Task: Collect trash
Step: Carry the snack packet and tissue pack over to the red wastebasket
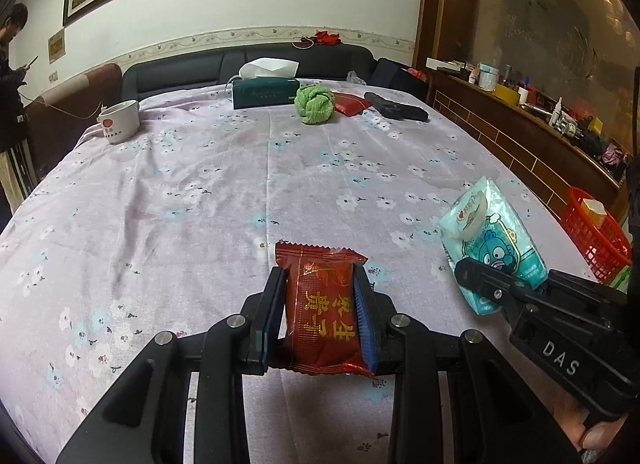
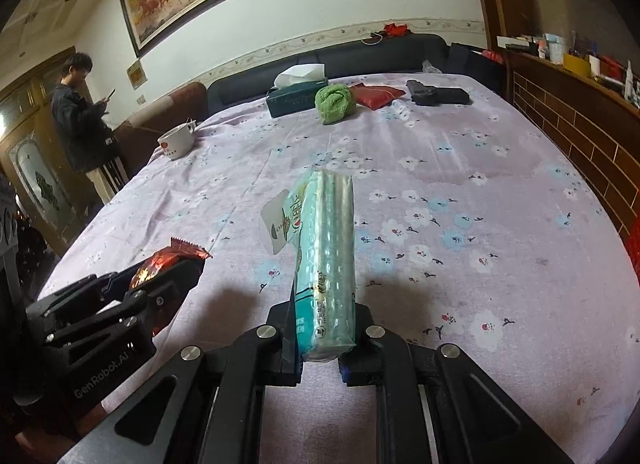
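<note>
— While both loads hang above the flowered tabletop (image 1: pixel 200 184), which step is this?
— Carrying: left gripper (image 1: pixel 320 304) pinches a red foil snack wrapper (image 1: pixel 324 316), right gripper (image 2: pixel 324 328) a teal tissue pack (image 2: pixel 326 256). Next, probably the red mesh basket (image 1: pixel 592 240).

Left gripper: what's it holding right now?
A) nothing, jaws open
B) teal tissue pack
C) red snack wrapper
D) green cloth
C. In the left wrist view the left gripper has both jaws pressed against the sides of the red snack wrapper, lifted off the tablecloth. The teal tissue pack is in the right gripper, and the green cloth sits untouched at the far end of the table.
</note>
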Demonstrator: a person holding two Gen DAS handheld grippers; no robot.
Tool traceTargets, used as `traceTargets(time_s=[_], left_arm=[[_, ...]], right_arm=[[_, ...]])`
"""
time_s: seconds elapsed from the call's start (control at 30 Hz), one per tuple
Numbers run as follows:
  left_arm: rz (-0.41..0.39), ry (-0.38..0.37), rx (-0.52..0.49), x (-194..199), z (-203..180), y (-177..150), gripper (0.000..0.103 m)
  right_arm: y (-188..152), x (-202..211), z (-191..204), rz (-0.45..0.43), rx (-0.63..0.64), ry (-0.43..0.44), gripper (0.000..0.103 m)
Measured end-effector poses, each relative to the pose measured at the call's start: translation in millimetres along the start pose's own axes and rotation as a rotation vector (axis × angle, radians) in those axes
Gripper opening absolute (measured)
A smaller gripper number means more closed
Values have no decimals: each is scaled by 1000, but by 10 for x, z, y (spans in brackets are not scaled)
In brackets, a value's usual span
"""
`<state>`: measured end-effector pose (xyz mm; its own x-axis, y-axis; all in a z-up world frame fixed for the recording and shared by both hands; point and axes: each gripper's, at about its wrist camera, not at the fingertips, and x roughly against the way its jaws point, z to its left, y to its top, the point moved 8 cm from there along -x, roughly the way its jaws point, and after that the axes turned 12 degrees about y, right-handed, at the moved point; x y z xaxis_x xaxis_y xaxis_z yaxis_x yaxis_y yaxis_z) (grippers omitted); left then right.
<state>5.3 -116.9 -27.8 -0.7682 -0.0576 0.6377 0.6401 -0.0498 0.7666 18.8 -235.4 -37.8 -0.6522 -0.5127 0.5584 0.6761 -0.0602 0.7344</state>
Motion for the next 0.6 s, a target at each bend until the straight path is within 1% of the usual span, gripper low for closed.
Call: traceTargets(time_s=[0.07, 0.4, 0.6], left_arm=[[-3, 4, -5, -1, -4, -1, 31], [22, -8, -21, -30, -84, -81, 31], [33, -14, -13, -32, -73, -93, 31]], right_arm=[[-3, 18, 19, -6, 1, 14, 13], [0, 27, 11, -9, -4, 19, 13], [4, 40, 7, -10, -6, 14, 13]])
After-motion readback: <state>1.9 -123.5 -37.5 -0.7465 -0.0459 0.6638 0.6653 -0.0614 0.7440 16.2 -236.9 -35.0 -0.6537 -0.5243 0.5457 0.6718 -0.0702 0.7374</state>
